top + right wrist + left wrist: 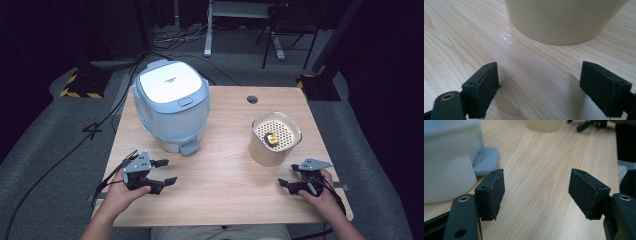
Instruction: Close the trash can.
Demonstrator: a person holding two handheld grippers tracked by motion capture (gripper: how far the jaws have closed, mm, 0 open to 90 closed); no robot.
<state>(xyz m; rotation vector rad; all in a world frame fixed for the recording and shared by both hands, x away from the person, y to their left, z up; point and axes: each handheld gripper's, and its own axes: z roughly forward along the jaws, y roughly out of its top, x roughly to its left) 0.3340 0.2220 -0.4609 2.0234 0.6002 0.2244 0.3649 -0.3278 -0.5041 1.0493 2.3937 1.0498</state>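
Observation:
A white and pale-blue lidded cooker [171, 102] stands at the back left of the wooden table [225, 200], its lid down. A cream pot [274, 137] with a perforated insert stands at the right, and a small yellow and black object [271, 139] lies in it. My left gripper [170, 171] rests low in front of the cooker, open, with nothing between its jaws. My right gripper [288, 175] sits just in front of the pot, open and empty. In the left gripper view the open gripper [536, 192] frames bare wood beside the cooker [446, 165]. In the right gripper view the gripper [539, 87] faces the pot wall [564, 20].
A round cable hole [252, 99] is in the table's far edge. The cooker's blue latch tab [190, 147] juts forward at its base. A small shiny patch [506, 37] marks the wood left of the pot. Cables, chair legs and striped stand bases lie on the floor beyond.

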